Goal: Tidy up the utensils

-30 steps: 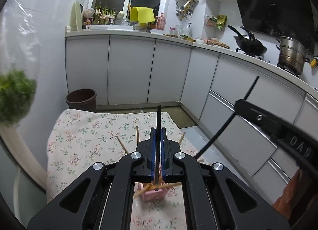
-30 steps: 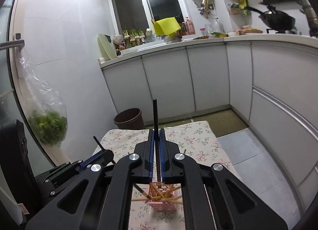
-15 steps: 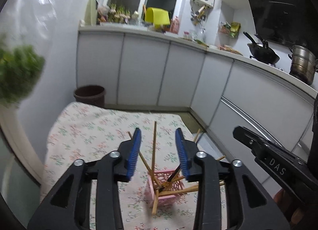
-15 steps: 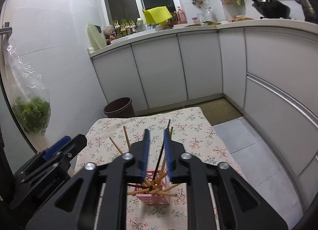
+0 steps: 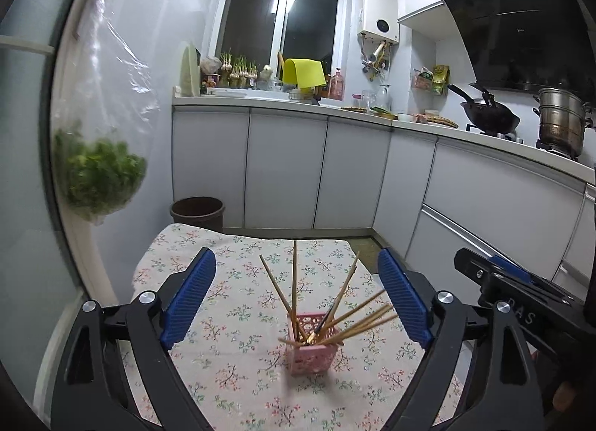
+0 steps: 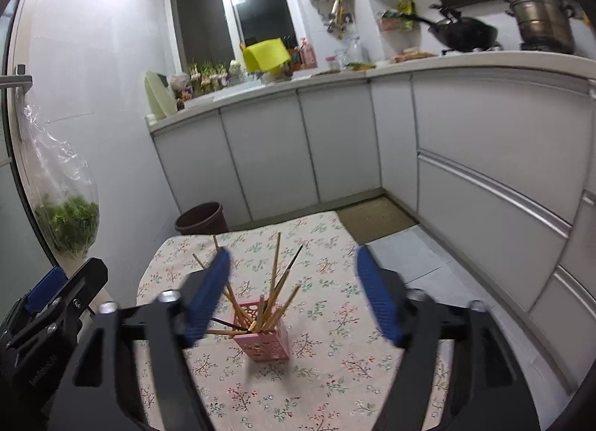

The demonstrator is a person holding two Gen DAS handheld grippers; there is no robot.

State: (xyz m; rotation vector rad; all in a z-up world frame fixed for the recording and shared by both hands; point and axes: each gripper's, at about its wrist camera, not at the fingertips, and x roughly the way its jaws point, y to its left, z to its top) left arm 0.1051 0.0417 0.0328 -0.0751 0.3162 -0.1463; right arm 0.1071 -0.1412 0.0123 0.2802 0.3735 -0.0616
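Fingers [image 5: 188, 297] opening — nothing between | floral tablecloth [image 5: 231, 356] | kitchen cabinets [image 5: 283, 170]

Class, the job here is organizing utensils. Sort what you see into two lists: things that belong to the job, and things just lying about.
Part of the job:
- chopsticks
- pink holder
- left gripper, jaws opening, nothing between them
- right gripper, jaws opening, nothing between them

Just lying about:
- bin
- bag of greens
- wok
- steamer pot
- yellow cloth

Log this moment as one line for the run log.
left gripper: opening, nothing between jaws | right gripper: opening, nothing between jaws | chopsticks: standing in pink basket | basket: upright on floral tablecloth
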